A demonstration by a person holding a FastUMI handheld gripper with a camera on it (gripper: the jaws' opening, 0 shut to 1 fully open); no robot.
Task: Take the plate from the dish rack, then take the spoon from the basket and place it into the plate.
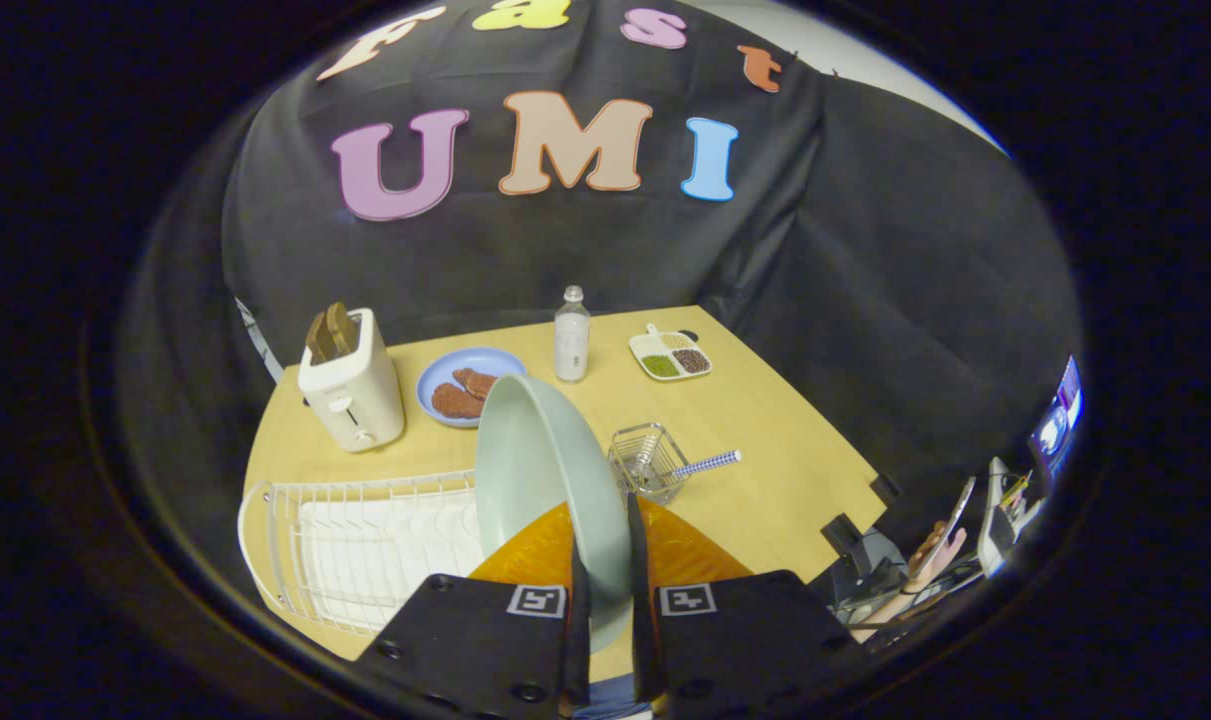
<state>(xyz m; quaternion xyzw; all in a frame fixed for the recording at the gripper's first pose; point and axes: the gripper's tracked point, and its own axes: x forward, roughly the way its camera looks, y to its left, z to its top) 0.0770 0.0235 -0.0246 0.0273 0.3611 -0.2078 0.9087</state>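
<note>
**dishguy42:** So the gripper (605, 590) has the plate (550, 480) clamped by its rim, both jaws pressing on it, one on each face. The plate is tilted up on edge, in the air right beside the dish rack (365, 545), so it looks to be out of the slots already. The rack itself looks bare where it shows.

**rackwatcher:** Yeah, step one seems about done. What worries rackwatcher is that thin edge grip. The plate is glossy and most of it hangs above the pinch point, so a fast swing could let it pivot or slide between the jaws.

**dishguy42:** Agreed. And it's got to land flat on the counter (765, 440) somewhere. On the far side of the rack there's a toaster (350, 385) and a blue plate (465, 385) with food on it, so that part's crowded.

**rackwatcher:** The wire basket (648, 458) sits just off the rack's near end, with the spoon (705, 463) poking its striped handle out over the rim. If the plate gets set down too close, it could clip that handle or tip the basket. A bottle (571, 335) stands farther back from the rack and is probably safe.
</note>
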